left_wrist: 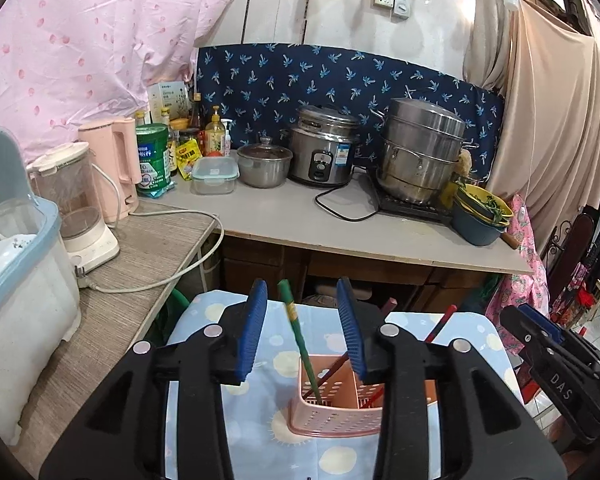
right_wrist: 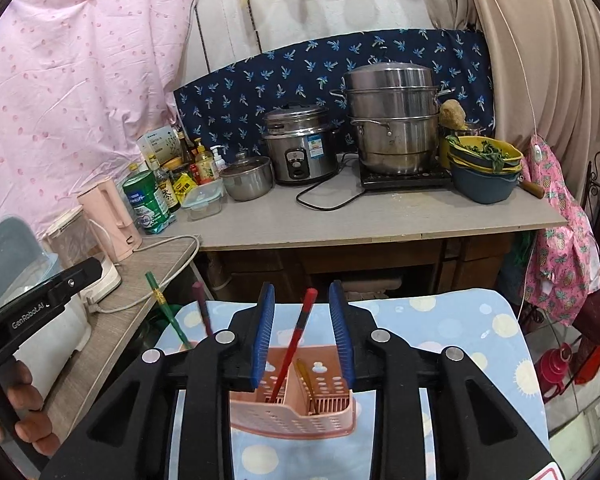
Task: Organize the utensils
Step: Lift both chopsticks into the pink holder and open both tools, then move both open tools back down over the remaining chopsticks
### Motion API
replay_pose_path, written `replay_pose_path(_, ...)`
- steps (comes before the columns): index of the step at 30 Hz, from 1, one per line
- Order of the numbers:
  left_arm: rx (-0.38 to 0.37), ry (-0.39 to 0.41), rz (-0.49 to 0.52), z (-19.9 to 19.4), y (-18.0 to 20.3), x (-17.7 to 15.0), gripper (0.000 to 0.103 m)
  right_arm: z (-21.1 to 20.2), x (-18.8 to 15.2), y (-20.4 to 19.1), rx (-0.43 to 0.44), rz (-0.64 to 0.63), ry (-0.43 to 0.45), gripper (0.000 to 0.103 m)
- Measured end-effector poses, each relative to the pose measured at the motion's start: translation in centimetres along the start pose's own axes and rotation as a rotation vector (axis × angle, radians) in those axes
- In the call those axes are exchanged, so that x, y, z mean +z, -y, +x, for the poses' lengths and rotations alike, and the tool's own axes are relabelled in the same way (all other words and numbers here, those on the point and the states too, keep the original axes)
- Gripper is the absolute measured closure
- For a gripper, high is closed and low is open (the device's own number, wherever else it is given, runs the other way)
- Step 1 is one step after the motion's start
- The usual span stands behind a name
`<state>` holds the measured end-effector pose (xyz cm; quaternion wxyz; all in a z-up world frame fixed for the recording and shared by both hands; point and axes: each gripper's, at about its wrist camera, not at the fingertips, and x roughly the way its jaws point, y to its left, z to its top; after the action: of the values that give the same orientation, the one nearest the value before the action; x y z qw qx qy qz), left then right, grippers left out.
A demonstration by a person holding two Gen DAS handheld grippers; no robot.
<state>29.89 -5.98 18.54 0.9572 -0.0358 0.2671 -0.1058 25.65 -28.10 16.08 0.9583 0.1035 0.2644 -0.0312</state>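
Both the left hand-held gripper (left_wrist: 302, 330) and right hand-held gripper (right_wrist: 302, 332) tilt downward, jaws apparently parted.

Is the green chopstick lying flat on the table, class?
No: the green chopstick stands tilted in the pink utensil holder, between the left gripper's open blue pads.

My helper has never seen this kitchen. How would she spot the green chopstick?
Find the small table with the light blue sun-print cloth. On it stands a pink perforated plastic utensil caddy. The green chopstick stands tilted in its left compartment, between the left gripper's open jaws; the other sticks are red.
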Motion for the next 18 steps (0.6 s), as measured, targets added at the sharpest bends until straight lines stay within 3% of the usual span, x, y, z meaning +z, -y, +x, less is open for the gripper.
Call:
replay_pose_path(10, 0.037, -0.022, 0.056, -4.2, 0.1, -4.0, 0.067, -4.0, -4.0, -1.7, 0.009, -0.058, -0.061, 0.073)
replay_pose_path(18, 0.067, -0.122, 0.078, -6.7, -1.3, -10.8, 0.067, -7.0, -12.0, -2.2, -0.017, -0.101, -0.165, 0.072)
